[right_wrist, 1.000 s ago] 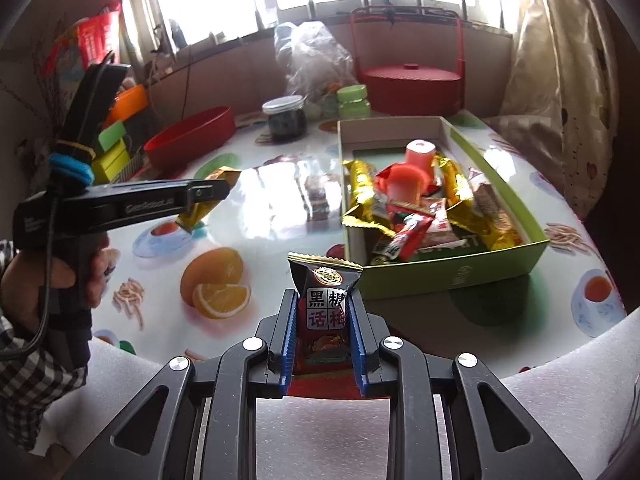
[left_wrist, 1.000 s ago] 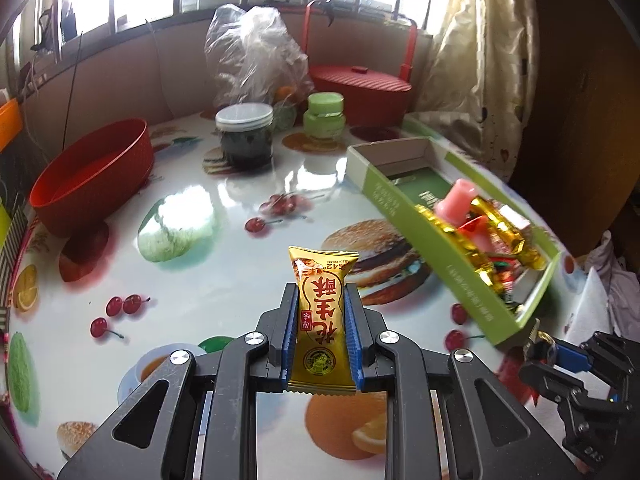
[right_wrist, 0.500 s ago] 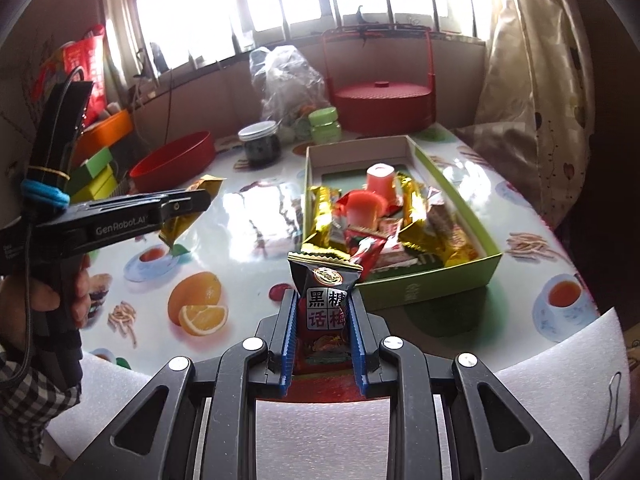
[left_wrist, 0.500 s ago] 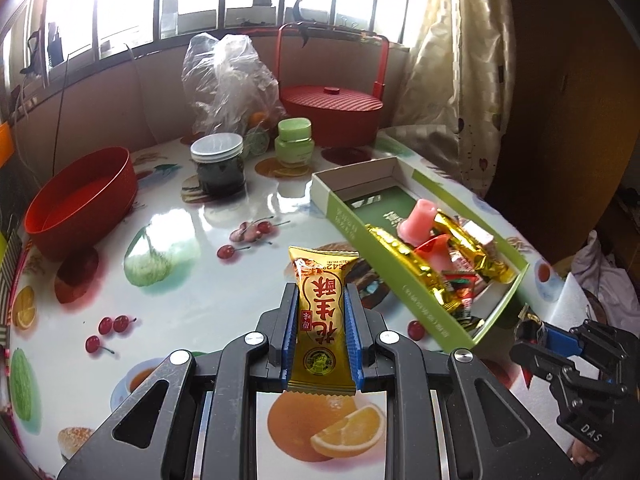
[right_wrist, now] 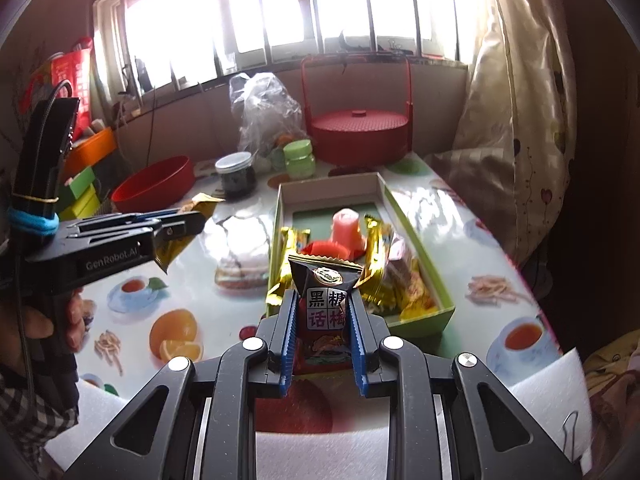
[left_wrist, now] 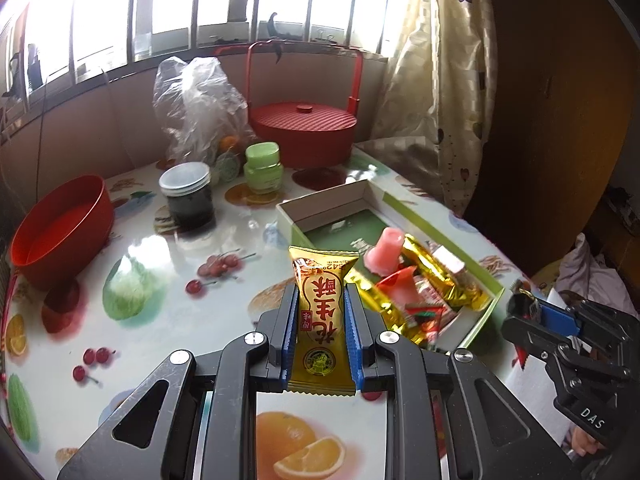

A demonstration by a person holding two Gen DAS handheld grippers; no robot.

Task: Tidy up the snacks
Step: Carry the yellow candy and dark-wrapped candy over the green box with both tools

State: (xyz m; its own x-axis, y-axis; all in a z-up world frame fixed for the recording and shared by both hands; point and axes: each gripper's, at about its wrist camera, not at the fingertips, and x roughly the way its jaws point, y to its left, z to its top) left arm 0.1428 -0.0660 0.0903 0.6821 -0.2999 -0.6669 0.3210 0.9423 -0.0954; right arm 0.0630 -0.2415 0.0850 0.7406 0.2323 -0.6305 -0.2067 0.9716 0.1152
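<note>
Counter (left_wrist: pixel 168 304), covered in a fruit-print cloth, is set with an open green box (right_wrist: pixel 436 292) already part-filled with wrapped snacks, evidently the collecting place. Left gripper (left_wrist: pixel 320 312) is clamped on a gold packet (left_wrist: pixel 322 300), held upright by its lower half and clear of the counter, near the box's edge; red characters 花生酥 are read on it. Right gripper (right_wrist: pixel 322 312) is clamped on a dark packet (right_wrist: pixel 326 300) marked 黑糖话梅, held before the box. "GenRobot.AI" is printed on the left gripper's side.

Snack box (left_wrist: pixel 476 276) lies right of bowl (left_wrist: pixel 60 232), jar (left_wrist: pixel 188 196) between.
</note>
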